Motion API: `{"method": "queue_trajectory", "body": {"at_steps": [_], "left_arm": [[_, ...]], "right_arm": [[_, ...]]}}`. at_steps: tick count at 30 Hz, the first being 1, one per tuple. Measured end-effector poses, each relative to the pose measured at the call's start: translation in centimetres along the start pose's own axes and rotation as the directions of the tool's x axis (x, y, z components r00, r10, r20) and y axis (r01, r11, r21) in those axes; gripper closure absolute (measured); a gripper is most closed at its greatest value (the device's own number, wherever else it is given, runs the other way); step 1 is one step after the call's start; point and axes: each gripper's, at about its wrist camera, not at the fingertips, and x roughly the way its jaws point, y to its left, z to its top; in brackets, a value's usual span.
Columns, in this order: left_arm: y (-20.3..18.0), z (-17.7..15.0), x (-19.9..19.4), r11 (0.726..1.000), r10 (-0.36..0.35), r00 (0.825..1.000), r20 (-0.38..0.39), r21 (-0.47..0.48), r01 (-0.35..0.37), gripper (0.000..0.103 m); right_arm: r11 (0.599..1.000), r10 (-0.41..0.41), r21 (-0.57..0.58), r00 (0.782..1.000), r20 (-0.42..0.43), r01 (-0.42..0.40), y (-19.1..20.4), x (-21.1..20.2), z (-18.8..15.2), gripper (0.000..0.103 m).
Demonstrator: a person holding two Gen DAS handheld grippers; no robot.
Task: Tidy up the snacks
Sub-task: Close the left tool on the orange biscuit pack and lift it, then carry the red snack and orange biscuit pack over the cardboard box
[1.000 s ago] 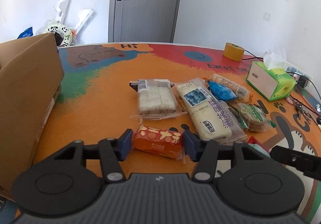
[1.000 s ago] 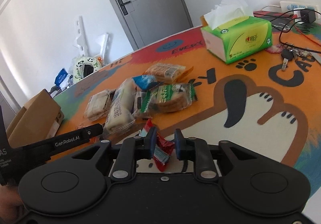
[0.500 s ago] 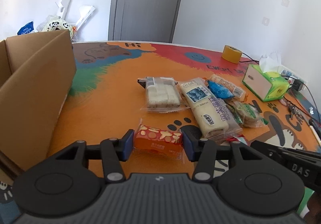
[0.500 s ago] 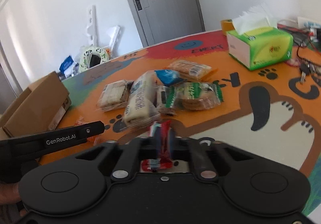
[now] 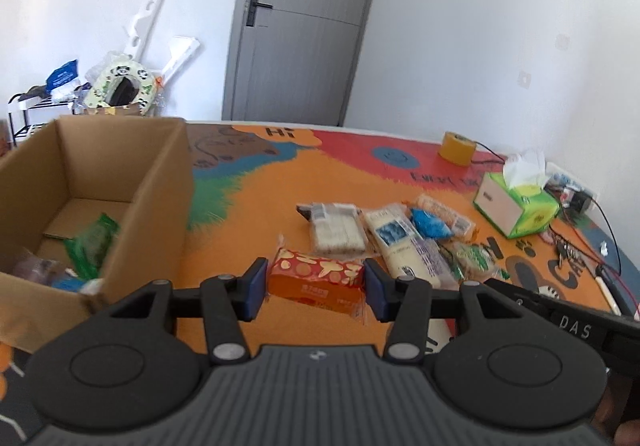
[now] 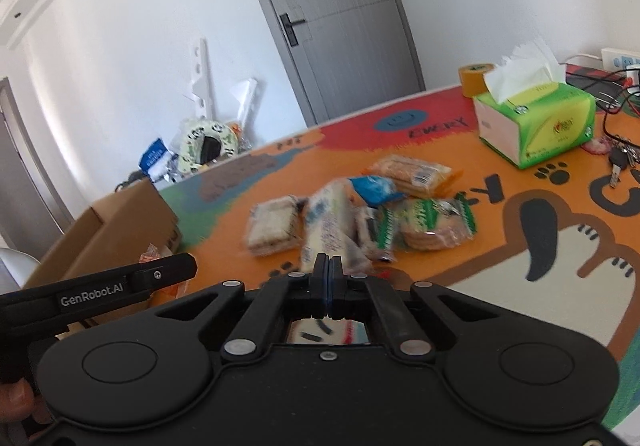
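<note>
The left hand-held gripper (image 5: 315,288) grasps an orange rectangular snack packet with yellow blobs (image 5: 316,277) between its blue pads, above the colourful bench (image 5: 260,206). An open brown cardboard box (image 5: 120,182) lies to its left. The right hand-held gripper (image 6: 327,275) is clenched, pads pressed together; whether it grips anything, I cannot tell. The pile of wrapped snacks (image 6: 360,222) lies just ahead of it.

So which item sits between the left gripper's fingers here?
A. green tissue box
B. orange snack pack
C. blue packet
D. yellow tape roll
B: the left gripper is shut on the orange snack pack, its blue pads pressing both ends.
</note>
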Motion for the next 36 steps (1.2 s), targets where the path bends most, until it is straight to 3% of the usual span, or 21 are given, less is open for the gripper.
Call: {"method": "queue_trajectory", "body": {"at_steps": [14, 24, 36], "left_arm": [[2.0, 3.1, -5.3, 0.999, 0.047, 0.992, 0.117, 0.019, -0.049, 0.053], [4.9, 4.6, -6.8, 0.996, 0.088, 0.983, 0.162, -0.048, -0.082, 0.053], [11.1, 4.7, -7.1, 0.979, 0.155, 0.975, 0.161, -0.156, -0.13, 0.053]], "right_arm": [[0.996, 0.087, -0.033, 0.996, 0.036, -0.086, 4.3, -0.4, 1.4, 0.102], [0.989, 0.143, -0.042, 0.989, 0.028, -0.142, 6.3, 0.3, 1.8, 0.102], [0.975, 0.198, -0.109, 0.98, 0.025, -0.194, 11.0, 1.6, 2.4, 0.102]]}}
